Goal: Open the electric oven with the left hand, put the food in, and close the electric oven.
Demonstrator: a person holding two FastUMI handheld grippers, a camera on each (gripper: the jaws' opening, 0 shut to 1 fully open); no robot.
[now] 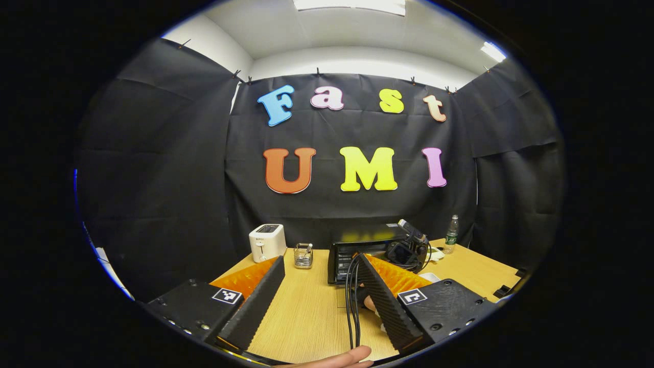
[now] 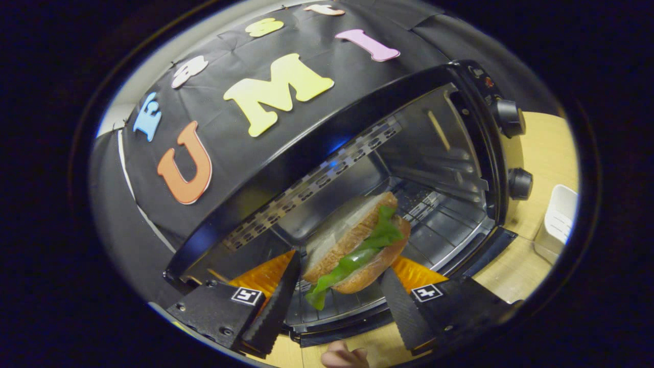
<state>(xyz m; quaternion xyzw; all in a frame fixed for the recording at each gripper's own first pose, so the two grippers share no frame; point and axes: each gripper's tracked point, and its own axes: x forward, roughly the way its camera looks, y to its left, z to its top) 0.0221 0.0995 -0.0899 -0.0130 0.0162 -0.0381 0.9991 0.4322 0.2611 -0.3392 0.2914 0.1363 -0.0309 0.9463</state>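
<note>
The right gripper point(image 2: 340, 294) squeezes a sandwich point(image 2: 355, 245) between its 2 fingers, inside the mouth of the open oven point(image 2: 449, 168). The left gripper point(image 1: 319, 301) is wide apart above the bench point(image 1: 306, 306), holding nothing.

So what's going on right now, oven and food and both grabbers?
Right gripper shut on sandwich, at the oven mouth, door open. Left gripper open, back over the table. Nothing blocking the rack.

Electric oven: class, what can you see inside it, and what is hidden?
Inside the electric oven: a wire rack and metal walls. The sandwich, held by the right tongs, covers part of the rack.
</note>
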